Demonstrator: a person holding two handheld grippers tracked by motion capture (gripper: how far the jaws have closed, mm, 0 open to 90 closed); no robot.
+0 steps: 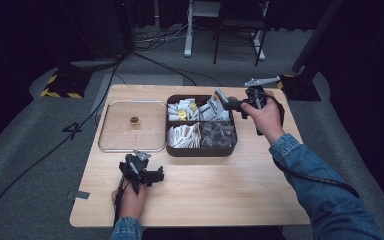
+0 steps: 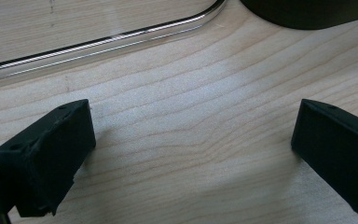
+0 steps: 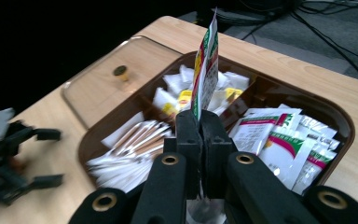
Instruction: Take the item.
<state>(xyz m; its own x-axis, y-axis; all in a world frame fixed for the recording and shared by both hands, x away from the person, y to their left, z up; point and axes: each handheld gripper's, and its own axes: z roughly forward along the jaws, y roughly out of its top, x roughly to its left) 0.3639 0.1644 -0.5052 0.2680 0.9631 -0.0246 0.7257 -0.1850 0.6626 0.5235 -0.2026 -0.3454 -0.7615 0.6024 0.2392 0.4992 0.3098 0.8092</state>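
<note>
Paper packet (image 3: 206,56) is pinched between our right gripper's (image 3: 200,140) closed jaws, standing on edge, long axis running straight out past the fingertips. It hangs over the brown divided tray (image 1: 175,150), above the far compartments of sachets; nearest open spot is directly under the tips. Left gripper (image 2: 191,144) is low over bare wood table (image 2: 191,93), jaws spread wide, holding nothing, with the clear lid's (image 1: 111,126) rim just ahead. We judge the right hand owns the next move.
</note>
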